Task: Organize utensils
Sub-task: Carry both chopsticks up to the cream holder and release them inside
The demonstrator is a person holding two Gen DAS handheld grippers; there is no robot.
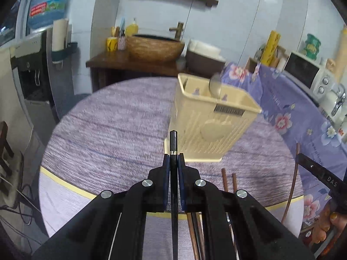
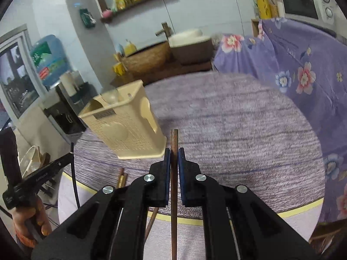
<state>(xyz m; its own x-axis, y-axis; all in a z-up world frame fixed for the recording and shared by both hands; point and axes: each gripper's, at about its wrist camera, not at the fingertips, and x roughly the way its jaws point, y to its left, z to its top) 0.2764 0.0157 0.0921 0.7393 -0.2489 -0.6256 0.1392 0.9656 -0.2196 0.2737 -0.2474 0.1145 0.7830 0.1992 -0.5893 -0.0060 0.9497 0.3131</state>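
Two claws clenched — my left claw (image 1: pixel 173 159) gripping a black chopstick (image 1: pixel 173 142), my right claw (image 2: pixel 174 155) gripping a brown chopstick (image 2: pixel 174 139), cream utensil holder (image 1: pixel 209 127) mid-surface (image 1: pixel 112 130), spoon (image 1: pixel 214 87) inside.

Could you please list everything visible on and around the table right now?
Utensil holder: one, cream plastic, on the table, a spoon inside.
Black chopstick: one, clamped in the left gripper.
Brown chopstick: one, clamped in the right gripper.
Loose chopsticks: two, brown, lying at the near table edge.
Table: one, round, purple woven cover.
Basin: one, brown, on the wooden counter behind.
Microwave: one, white, far right.
Water jug: one, blue, on the dispenser.
Grippers: two, black, both shut.
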